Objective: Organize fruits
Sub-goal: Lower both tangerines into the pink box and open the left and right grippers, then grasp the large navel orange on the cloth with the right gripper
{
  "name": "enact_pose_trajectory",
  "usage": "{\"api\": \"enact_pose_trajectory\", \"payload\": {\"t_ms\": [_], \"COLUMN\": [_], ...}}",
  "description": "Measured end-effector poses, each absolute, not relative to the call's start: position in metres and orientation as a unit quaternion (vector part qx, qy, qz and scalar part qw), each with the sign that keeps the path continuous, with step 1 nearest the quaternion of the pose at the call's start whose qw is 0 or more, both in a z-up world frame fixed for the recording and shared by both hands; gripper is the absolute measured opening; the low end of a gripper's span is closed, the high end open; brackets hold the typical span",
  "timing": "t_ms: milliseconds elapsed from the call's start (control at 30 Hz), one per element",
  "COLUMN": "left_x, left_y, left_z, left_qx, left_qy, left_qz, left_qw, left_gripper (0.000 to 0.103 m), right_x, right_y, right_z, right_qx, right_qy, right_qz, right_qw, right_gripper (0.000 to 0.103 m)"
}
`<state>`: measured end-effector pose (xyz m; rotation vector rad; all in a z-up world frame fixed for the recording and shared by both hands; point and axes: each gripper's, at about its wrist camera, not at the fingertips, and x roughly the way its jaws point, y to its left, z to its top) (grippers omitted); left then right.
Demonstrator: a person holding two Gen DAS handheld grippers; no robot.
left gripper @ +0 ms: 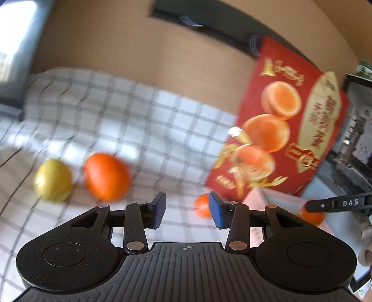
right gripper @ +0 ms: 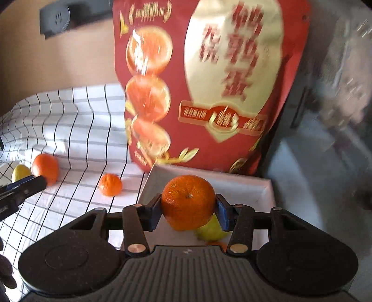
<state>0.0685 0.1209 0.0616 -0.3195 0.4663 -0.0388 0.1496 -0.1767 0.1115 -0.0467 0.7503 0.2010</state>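
Note:
My right gripper (right gripper: pixel 188 209) is shut on an orange (right gripper: pixel 188 202) and holds it over a white tray (right gripper: pixel 244 185). A yellow-green fruit (right gripper: pixel 211 231) lies in the tray under it. My left gripper (left gripper: pixel 187 210) is open and empty above the checked cloth (left gripper: pixel 116 111). Ahead of it to the left lie a yellow lemon (left gripper: pixel 53 180) and a large orange (left gripper: pixel 107 176). A small orange (left gripper: pixel 201 205) lies just beyond its right finger. The same three fruits show in the right wrist view: the lemon (right gripper: pixel 20 173), the large orange (right gripper: pixel 45 168), the small orange (right gripper: pixel 110 184).
A tall red box (right gripper: pixel 209 81) printed with oranges stands behind the tray, also in the left wrist view (left gripper: pixel 290 120). A wall socket (right gripper: pixel 55 19) sits on the tan wall. Dark shelving (left gripper: pixel 355 139) stands at the right.

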Motion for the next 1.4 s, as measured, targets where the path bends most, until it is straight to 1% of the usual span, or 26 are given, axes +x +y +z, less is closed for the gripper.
{"api": "enact_pose_trajectory", "payload": {"t_ms": [33, 67, 267, 300, 367, 400, 467, 533, 633, 767, 900, 1067, 1100, 1133, 1300, 1400], "left_x": [0.063, 0.056, 0.023, 0.018, 0.012, 0.007, 0.004, 0.007, 0.008, 0.006, 0.002, 0.0, 0.001, 0.002, 0.005, 0.006], "left_y": [0.135, 0.149, 0.246, 0.259, 0.285, 0.294, 0.297, 0.292, 0.284, 0.283, 0.284, 0.287, 0.287, 0.287, 0.285, 0.282], "left_z": [0.059, 0.057, 0.044, 0.039, 0.033, 0.032, 0.034, 0.036, 0.038, 0.038, 0.039, 0.04, 0.039, 0.039, 0.036, 0.036], "left_qx": [-0.162, -0.166, -0.236, -0.257, -0.312, -0.328, -0.326, -0.314, -0.292, -0.298, -0.309, -0.321, -0.321, -0.32, -0.316, -0.31], "left_qy": [0.226, 0.22, 0.141, 0.131, 0.14, 0.13, 0.121, 0.123, 0.129, 0.128, 0.112, 0.109, 0.111, 0.113, 0.125, 0.129], "left_qz": [-0.009, 0.006, 0.132, 0.148, 0.165, 0.17, 0.194, 0.201, 0.2, 0.188, 0.183, 0.18, 0.18, 0.18, 0.171, 0.164], "left_qw": [0.96, 0.961, 0.952, 0.946, 0.925, 0.92, 0.917, 0.92, 0.926, 0.927, 0.926, 0.924, 0.923, 0.923, 0.925, 0.927], "left_gripper": [0.045, 0.045, 0.045, 0.045, 0.045, 0.045, 0.045, 0.045, 0.045, 0.045, 0.045, 0.045, 0.045, 0.045, 0.045, 0.045], "right_x": [0.152, 0.154, 0.151, 0.148, 0.142, 0.137, 0.131, 0.132, 0.146, 0.175, 0.201, 0.22, 0.221, 0.221, 0.205, 0.183], "right_y": [-0.175, -0.173, -0.147, -0.136, -0.111, -0.095, -0.062, -0.027, 0.021, 0.073, 0.101, 0.118, 0.121, 0.123, 0.107, 0.079], "right_z": [0.107, 0.103, 0.101, 0.105, 0.112, 0.115, 0.118, 0.116, 0.106, 0.083, 0.056, 0.03, 0.026, 0.023, 0.028, 0.039], "right_qx": [-0.021, -0.024, -0.047, -0.047, -0.048, -0.047, -0.039, -0.016, 0.014, 0.02, 0.023, 0.023, 0.022, 0.019, 0.01, 0.007], "right_qy": [0.372, 0.375, 0.365, 0.36, 0.347, 0.336, 0.321, 0.322, 0.344, 0.352, 0.37, 0.39, 0.395, 0.401, 0.418, 0.414], "right_qz": [0.096, 0.09, 0.081, 0.093, 0.121, 0.141, 0.186, 0.244, 0.292, 0.281, 0.261, 0.247, 0.247, 0.246, 0.258, 0.269], "right_qw": [0.923, 0.922, 0.926, 0.927, 0.929, 0.93, 0.928, 0.915, 0.892, 0.893, 0.891, 0.887, 0.885, 0.882, 0.871, 0.869], "right_gripper": [0.06, 0.065, 0.066, 0.067, 0.078, 0.079, 0.081, 0.081, 0.081, 0.081, 0.081, 0.082, 0.081, 0.075, 0.073, 0.072]}}
